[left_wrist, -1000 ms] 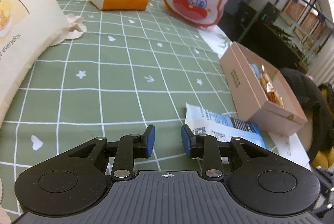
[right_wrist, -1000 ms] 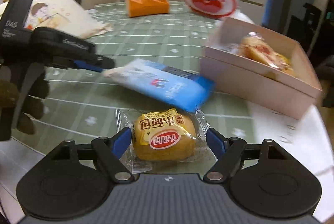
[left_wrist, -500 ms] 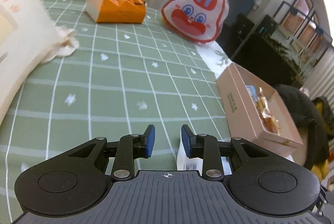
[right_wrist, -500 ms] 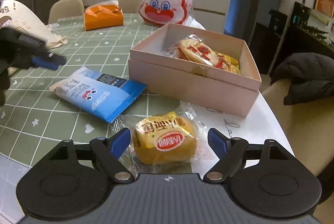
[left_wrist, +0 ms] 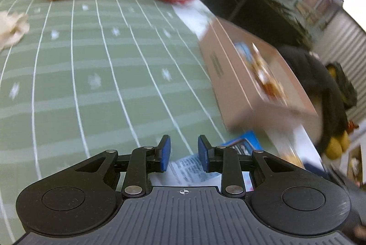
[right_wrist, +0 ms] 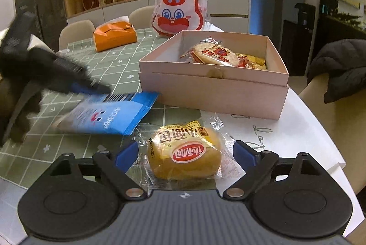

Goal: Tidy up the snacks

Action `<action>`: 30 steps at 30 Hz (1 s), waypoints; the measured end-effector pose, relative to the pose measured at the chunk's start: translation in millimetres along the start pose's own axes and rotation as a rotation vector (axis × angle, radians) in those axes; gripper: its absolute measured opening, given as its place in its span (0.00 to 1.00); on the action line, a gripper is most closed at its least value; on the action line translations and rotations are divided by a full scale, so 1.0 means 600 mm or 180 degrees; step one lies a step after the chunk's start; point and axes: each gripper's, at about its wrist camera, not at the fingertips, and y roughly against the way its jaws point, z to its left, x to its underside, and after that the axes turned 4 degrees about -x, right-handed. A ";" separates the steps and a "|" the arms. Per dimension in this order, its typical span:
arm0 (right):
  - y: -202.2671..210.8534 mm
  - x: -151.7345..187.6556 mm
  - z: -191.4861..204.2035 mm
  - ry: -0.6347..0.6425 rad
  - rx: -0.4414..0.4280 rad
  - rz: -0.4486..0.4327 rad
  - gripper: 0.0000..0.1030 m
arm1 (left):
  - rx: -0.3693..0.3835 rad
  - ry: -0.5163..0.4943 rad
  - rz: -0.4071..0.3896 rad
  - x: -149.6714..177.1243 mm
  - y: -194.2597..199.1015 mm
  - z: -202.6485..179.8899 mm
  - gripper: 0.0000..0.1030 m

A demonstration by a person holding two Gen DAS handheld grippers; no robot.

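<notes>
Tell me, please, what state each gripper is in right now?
Left gripper: narrowly open, holding nothing.
Right gripper: open, jaws just widened around the bread packet, not gripping.

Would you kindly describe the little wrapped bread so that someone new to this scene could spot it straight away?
Start at the pink cardboard box on the table's white end. In front of it, between the right gripper's open blue pads, lies the small bread. Unlike the flat blue packet beside it, it is a round golden bun in clear wrap with a yellow label and red oval logo.
</notes>
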 end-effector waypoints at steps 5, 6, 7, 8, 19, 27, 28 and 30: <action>0.001 0.000 -0.005 -0.0043 -0.0019 -0.0013 0.88 | 0.0024 -0.0264 0.0182 0.083 0.054 -0.041 0.30; 0.002 -0.002 -0.003 -0.0024 -0.0009 -0.0019 0.88 | -0.0015 -0.0314 0.0182 0.094 0.061 -0.046 0.30; 0.003 -0.003 0.000 0.0078 0.0057 -0.0027 0.88 | -0.0047 -0.0360 0.0164 0.103 0.069 -0.053 0.30; 0.006 -0.002 0.008 0.0277 0.0211 -0.0062 0.88 | -0.0048 -0.0380 0.0137 0.110 0.076 -0.058 0.30; 0.128 0.004 0.019 0.0373 -0.0253 -0.0035 0.49 | 0.0046 -0.0391 0.0069 0.123 0.089 -0.088 0.30; 0.073 0.035 0.064 0.0412 -0.0600 0.0339 0.40 | 0.0267 -0.0233 0.0210 0.137 0.071 -0.063 0.31; 0.073 0.037 0.061 0.0376 -0.0623 0.0329 0.40 | 0.0310 -0.0208 0.0210 0.135 0.068 -0.064 0.31; 0.075 0.035 0.054 0.0326 -0.0601 0.0342 0.40 | 0.0320 -0.0203 0.0212 0.129 0.061 -0.071 0.32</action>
